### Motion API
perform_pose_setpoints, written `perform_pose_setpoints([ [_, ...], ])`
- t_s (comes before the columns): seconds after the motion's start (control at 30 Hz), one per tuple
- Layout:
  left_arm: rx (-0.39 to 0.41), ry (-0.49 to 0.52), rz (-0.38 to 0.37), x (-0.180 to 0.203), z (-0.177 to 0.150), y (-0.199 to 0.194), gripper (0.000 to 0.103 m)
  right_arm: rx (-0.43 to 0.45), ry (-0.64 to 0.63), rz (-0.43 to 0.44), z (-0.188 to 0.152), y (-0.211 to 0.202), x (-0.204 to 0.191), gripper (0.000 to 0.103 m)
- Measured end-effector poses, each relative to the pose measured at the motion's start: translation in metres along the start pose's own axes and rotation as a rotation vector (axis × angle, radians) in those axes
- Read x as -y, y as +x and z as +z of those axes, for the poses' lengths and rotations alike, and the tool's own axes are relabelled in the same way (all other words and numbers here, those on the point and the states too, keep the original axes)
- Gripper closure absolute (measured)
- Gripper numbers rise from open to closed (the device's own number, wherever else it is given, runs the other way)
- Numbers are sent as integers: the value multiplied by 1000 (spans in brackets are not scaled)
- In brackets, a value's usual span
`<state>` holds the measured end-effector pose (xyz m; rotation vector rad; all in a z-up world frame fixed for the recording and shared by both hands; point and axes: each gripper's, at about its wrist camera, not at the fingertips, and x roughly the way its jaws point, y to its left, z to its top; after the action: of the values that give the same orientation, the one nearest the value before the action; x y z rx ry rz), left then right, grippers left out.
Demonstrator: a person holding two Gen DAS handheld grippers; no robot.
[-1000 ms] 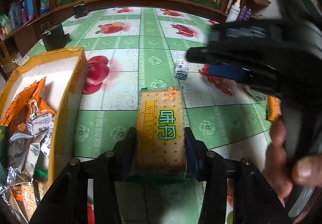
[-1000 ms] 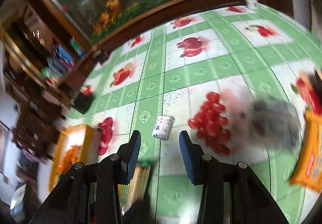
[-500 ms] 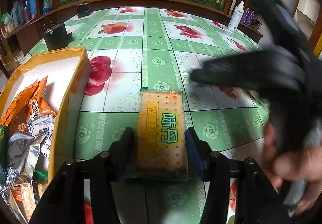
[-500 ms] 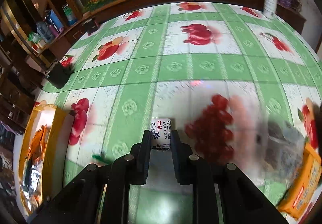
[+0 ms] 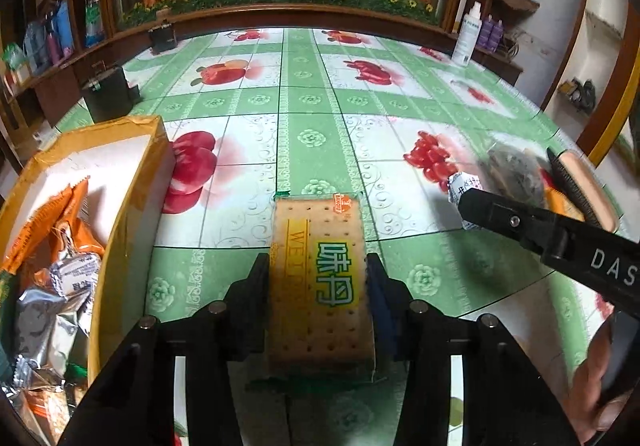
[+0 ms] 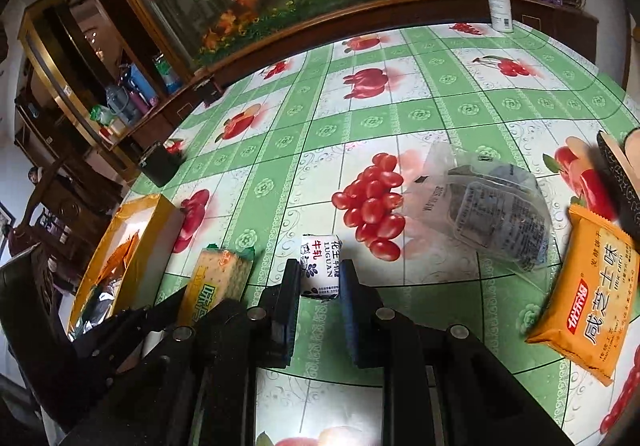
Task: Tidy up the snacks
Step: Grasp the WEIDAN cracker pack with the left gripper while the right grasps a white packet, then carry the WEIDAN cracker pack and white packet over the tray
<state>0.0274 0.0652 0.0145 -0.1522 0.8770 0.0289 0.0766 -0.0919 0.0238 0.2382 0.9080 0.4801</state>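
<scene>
Left wrist view: the left gripper is clamped on a cracker packet, its pads pressing both long sides, the packet's far end reaching out over the surface. Just to the left stands the yellow cardboard box, its near wall close beside the left finger; inside lie orange and silver snack wrappers. Ahead the checked cloth runs bare up to the wooden rim at the far edge, where a black box and a white spray bottle stand. On the right the right gripper reaches in, its tip at a small milk candy; a hand shows at the lower right. A second ago that gripper blurred across the upper right, well above the surface.

Right wrist view: the right gripper is closed on the milk candy, pads on both its sides. A second ago its fingers stood apart with the candy ahead of them. To the right lie a clear plastic bag and an orange biscuit packet, apart from the candy. To the left are the cracker packet and the box.
</scene>
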Motion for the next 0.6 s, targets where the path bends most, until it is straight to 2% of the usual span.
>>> perform_pose_setpoints([
  [0.17, 42, -15, -40, -2, 3, -10, 58, 57, 2, -17, 0, -13, 1, 82],
  [0.6, 77, -10, -60, -1, 3, -20, 58, 47, -24, -20, -3, -7, -4, 82],
])
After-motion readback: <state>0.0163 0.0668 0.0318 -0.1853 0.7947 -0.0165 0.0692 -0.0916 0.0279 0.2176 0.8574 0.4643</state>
